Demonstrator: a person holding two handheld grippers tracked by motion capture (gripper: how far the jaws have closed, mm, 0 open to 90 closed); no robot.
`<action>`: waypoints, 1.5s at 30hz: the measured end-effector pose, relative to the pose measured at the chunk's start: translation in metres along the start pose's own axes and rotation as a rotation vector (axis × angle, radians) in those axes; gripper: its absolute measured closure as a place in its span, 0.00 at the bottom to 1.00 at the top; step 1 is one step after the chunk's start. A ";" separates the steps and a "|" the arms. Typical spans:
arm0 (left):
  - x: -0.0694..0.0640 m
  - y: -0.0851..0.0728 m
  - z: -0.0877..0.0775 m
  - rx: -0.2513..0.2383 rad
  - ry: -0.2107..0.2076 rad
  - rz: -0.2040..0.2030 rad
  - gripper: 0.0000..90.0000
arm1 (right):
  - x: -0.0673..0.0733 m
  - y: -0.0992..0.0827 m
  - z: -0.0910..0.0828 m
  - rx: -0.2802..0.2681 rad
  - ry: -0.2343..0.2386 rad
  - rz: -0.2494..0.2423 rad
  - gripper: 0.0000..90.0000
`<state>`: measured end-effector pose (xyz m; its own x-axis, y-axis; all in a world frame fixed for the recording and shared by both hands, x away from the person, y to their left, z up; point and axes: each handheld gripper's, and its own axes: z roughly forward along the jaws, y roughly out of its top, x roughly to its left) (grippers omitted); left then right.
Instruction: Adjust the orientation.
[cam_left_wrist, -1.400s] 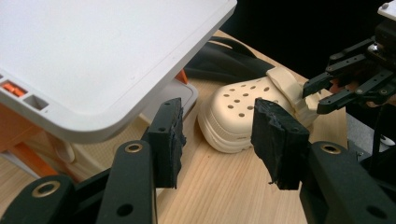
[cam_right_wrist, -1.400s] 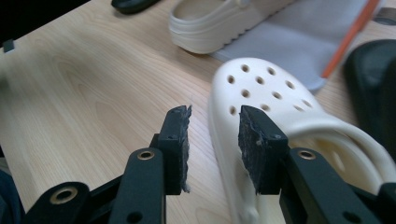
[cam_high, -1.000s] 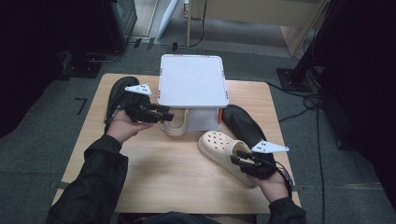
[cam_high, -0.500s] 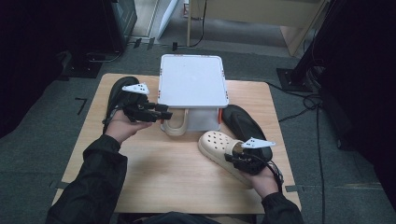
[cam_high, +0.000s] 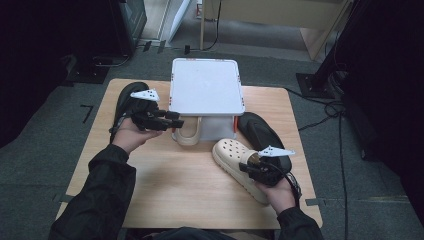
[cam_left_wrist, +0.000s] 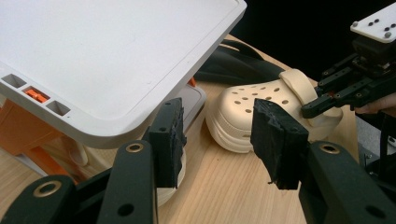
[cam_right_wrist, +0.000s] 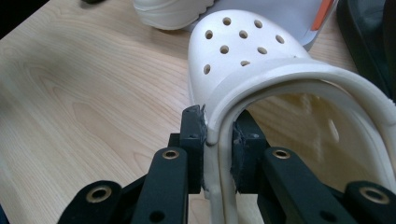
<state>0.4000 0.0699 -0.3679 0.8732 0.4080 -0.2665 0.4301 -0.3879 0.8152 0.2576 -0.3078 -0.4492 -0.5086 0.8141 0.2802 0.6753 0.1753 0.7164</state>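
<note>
A cream clog (cam_high: 232, 155) lies on the wooden table (cam_high: 170, 185), right of centre. My right gripper (cam_high: 248, 169) grips it at the side of the opening. Its jaws have just been closing, and in the right gripper view the pads (cam_right_wrist: 194, 140) press on the clog's rim and strap (cam_right_wrist: 219, 126). My left gripper (cam_high: 175, 120) is held open by the front left corner of a white lidded box (cam_high: 207, 87). Its jaws (cam_left_wrist: 219, 135) have nothing between them. A second cream clog (cam_high: 187, 136) sticks out from under the box.
One black clog (cam_high: 127, 102) lies behind my left hand, and another (cam_high: 260, 132) lies right of the box, next to the cream clog. The box has orange latches (cam_left_wrist: 35, 94). Bare wood spreads across the near middle of the table.
My right gripper has slid a little left onto the cream clog and its jaws have closed on the rim. The left gripper has stayed in place.
</note>
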 end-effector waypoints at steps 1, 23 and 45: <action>0.000 0.000 0.000 -0.002 -0.001 -0.001 0.60 | 0.002 0.000 0.000 0.002 0.000 0.008 0.87; -0.010 -0.009 0.017 0.018 -0.011 0.019 0.72 | 0.036 0.003 0.012 -0.008 0.039 -0.062 0.71; -0.039 -0.051 0.083 0.123 -0.006 0.003 0.84 | -0.032 0.007 -0.011 -0.083 -0.111 -0.113 0.93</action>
<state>0.3632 0.0054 -0.4416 0.8759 0.4016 -0.2676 0.4518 -0.4878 0.7469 0.2725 -0.3387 -0.4461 -0.5134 0.8488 0.1263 0.5685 0.2261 0.7910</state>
